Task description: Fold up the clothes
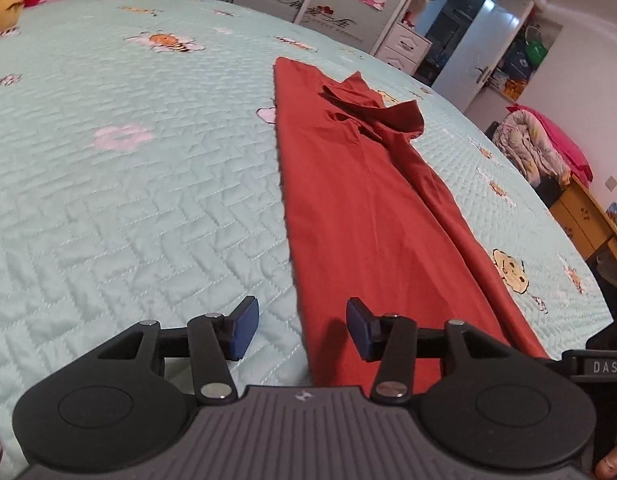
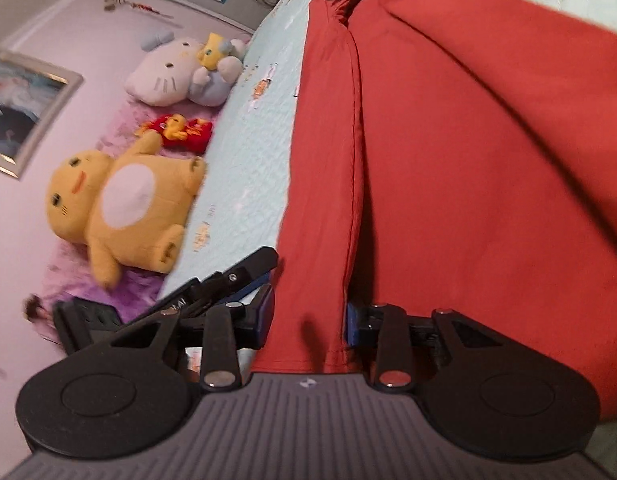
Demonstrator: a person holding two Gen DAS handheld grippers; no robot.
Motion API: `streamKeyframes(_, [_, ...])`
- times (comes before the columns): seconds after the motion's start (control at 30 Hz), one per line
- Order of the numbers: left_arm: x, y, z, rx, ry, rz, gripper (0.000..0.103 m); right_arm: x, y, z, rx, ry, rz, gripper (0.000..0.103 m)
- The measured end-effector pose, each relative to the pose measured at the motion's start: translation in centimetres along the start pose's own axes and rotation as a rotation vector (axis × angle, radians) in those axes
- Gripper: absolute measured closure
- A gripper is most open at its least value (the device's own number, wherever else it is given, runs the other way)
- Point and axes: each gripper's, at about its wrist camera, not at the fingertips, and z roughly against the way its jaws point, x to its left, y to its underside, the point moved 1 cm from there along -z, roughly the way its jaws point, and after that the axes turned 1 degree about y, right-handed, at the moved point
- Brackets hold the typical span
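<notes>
The red garment (image 1: 348, 208) lies on the light green quilted bed cover (image 1: 128, 200) as a long narrow strip, already doubled lengthwise. Its long axis runs from the near edge of the bed to the far side, where a loose sleeve part is bunched toward the right. The left gripper (image 1: 302, 330) hangs over the near left corner of this strip, its jaws wide apart and holding nothing; the cloth edge passes between the two blue pads. The right gripper (image 2: 308, 320) is at the same near end, and cloth fills the gap between its fingers, but the jaws stand apart, so I judge it not closed on the garment. Both grippers are equally near the near hem, so a fold would go away along the axis.
</notes>
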Motion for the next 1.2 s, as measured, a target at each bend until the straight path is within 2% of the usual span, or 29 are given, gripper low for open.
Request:
streamKeyframes(0.07, [-0.4,0.4,1.0,-0.003,-0.006,-0.029,0.053,-0.5,-0.1,0.1,-0.008,-0.021,-0.039,0.072])
streamKeyframes(0.13, [-1.4,1.2,2.8,-0.023,0.023,-0.099,0.052,-0.6,-0.1,0.2,-0.011,-0.020,-0.053,0.077])
streamKeyframes(0.23, [-4.1,3.3,5.5,-0.071,0.019,-0.293,0.048,-0.4,-0.1,0.2,-0.015,-0.028,-0.091,0.084])
streamKeyframes(0.3, [-5.9,5.1,6.1,-0.096,-0.006,-0.418,0.044,-0.2,-0.1,0.3,-0.019,-0.039,-0.125,0.094])
streamKeyframes(0.4, [-8.5,7.9,6.4,-0.128,-0.043,-0.605,0.042,0.1,-0.1,0.3,-0.025,-0.055,-0.176,0.097])
streamKeyframes(0.47, [-9.8,9.2,5.6,-0.143,-0.060,-0.695,0.041,0.3,-0.1,0.3,-0.029,-0.066,-0.210,0.099])
streamKeyframes(0.57, [-10.5,10.0,4.3,-0.159,-0.081,-0.753,0.041,0.5,-0.1,0.4,-0.035,-0.083,-0.261,0.100])
streamKeyframes(0.67, [-10.7,10.2,3.3,-0.195,-0.139,-0.780,0.041,0.8,-0.1,0.4,-0.040,-0.099,-0.312,0.100])
streamKeyframes(0.77, [-10.7,10.0,2.8,-0.247,-0.213,-0.818,0.040,1.1,-0.1,0.5,-0.046,-0.116,-0.362,0.099])
streamKeyframes(0.87, [-10.6,9.8,2.3,-0.299,-0.288,-0.855,0.032,1.4,-0.2,0.5,-0.052,-0.132,-0.413,0.099])
streamKeyframes(0.93, [-10.3,10.0,1.5,-0.306,-0.350,-0.909,0.032,1.8,-0.2,0.4,-0.051,-0.136,-0.415,0.099])
streamKeyframes(1.0, [-9.6,10.1,0.6,-0.290,-0.422,-0.934,0.032,2.3,-0.3,0.3,-0.048,-0.137,-0.396,0.099])
streamKeyframes(1.03, [-9.3,10.2,0.8,-0.286,-0.436,-0.926,0.032,2.6,-0.4,0.2,-0.046,-0.137,-0.387,0.099])
streamKeyframes(1.07, [-8.9,10.2,0.9,-0.282,-0.446,-0.914,0.037,2.8,-0.4,0.1,-0.044,-0.137,-0.378,0.098])
streamKeyframes(1.13, [-8.2,10.2,1.5,-0.282,-0.471,-0.888,0.058,3.2,-0.5,0.1,-0.043,-0.123,-0.349,0.098])
streamKeyframes(1.17, [-7.9,10.2,1.7,-0.273,-0.478,-0.876,0.076,3.3,-0.4,0.1,-0.043,-0.111,-0.338,0.098])
streamKeyframes(1.2, [-7.6,10.2,1.9,-0.259,-0.473,-0.864,0.080,3.2,-0.2,0.1,-0.040,-0.096,-0.326,0.098])
